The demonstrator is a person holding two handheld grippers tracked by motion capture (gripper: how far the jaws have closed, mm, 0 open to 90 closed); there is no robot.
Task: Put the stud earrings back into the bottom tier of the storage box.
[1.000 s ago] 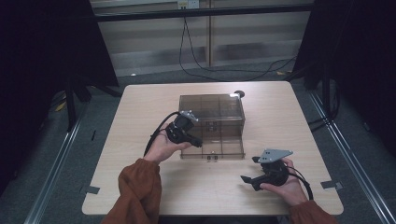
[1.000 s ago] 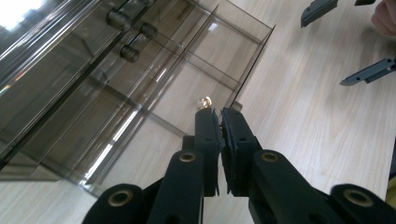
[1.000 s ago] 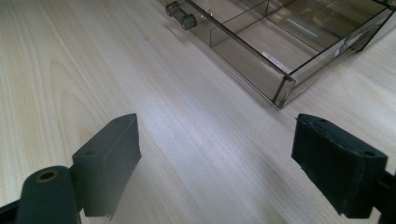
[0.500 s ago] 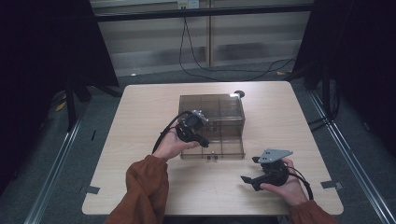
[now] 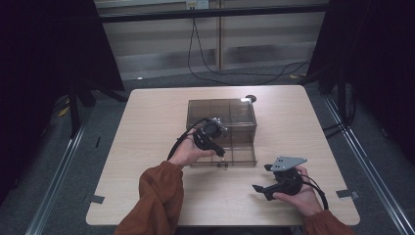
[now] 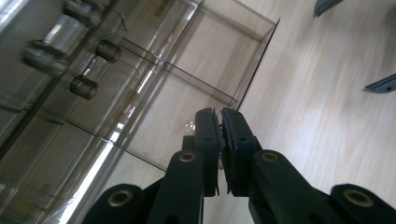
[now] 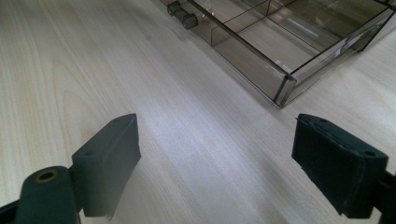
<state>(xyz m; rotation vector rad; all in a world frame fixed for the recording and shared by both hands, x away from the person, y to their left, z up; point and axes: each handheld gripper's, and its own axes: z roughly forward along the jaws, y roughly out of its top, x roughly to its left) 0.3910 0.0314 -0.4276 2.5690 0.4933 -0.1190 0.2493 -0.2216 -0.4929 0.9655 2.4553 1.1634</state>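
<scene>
A smoky clear plastic box [image 5: 221, 108] stands mid-table with its divided drawer [image 5: 240, 152] pulled out toward me. My left gripper [image 5: 220, 150] hangs over the drawer's front left compartment, pointing down into it. In the left gripper view the left gripper [image 6: 220, 115] is shut, and a small shiny bit [image 6: 190, 125] glints beside its tip; I cannot tell whether it is held or lies in the drawer [image 6: 201, 85]. My right gripper [image 5: 263, 178] rests low on the table at the front right, open. Bare wood lies between the jaws of the right gripper [image 7: 219, 140].
Two dark knobs [image 7: 182, 14] sit on the drawer's front wall [image 7: 247, 60], also visible as knobs [image 6: 84, 87]. A small dark disc [image 5: 251, 98] lies behind the box. Cables trail from both grippers. The table's edges [image 5: 220, 223] run close to my hands.
My left hand has moved right and slightly down, bringing its shut gripper from the box's left side to over the open drawer. The right hand has stayed put.
</scene>
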